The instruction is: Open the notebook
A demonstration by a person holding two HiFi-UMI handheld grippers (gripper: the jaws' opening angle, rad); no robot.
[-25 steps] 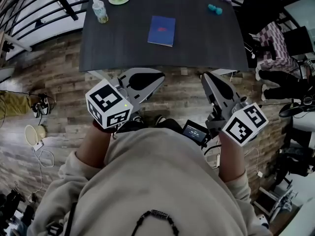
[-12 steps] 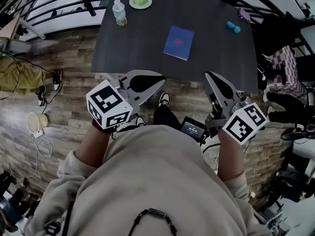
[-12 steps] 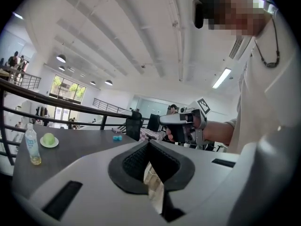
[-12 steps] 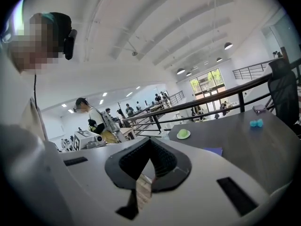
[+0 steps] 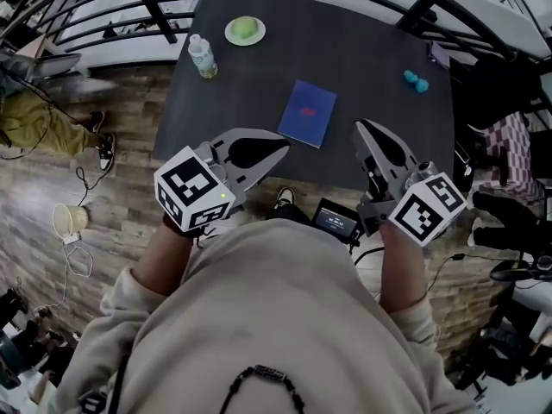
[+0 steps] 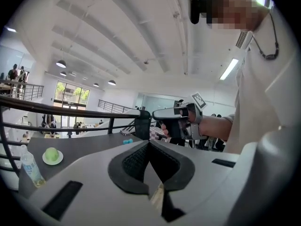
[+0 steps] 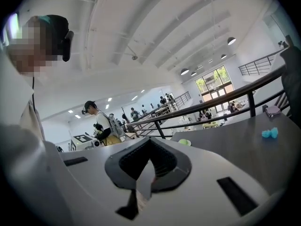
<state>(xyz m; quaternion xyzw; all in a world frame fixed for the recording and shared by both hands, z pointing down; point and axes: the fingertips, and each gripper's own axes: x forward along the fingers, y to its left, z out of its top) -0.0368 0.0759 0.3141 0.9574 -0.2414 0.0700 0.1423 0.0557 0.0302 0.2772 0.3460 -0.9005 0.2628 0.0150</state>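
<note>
The blue notebook [image 5: 308, 113] lies closed near the tabletop's [image 5: 379, 84] front edge. Both the left tool [image 5: 283, 147] and right tool [image 5: 360, 128] hang short of it, clenched on nothing, probably poised either side for the approach.

A dark grey worktop [image 5: 379, 110] stands on a floor [image 5: 112, 179] of brown, weathered-looking wooden planks. Black metal railings [image 5: 152, 7] run along the worktop's far side. White cables [image 5: 76, 261] lie loose on the floor at the left. Overhead, the ceiling [image 6: 117, 27] is white with long parallel beams, hung with round pendant lamps [image 6: 60, 63] and a bright strip light [image 6: 229, 68]. A tall window [image 6: 70, 94] at the far end lets in daylight.
</note>
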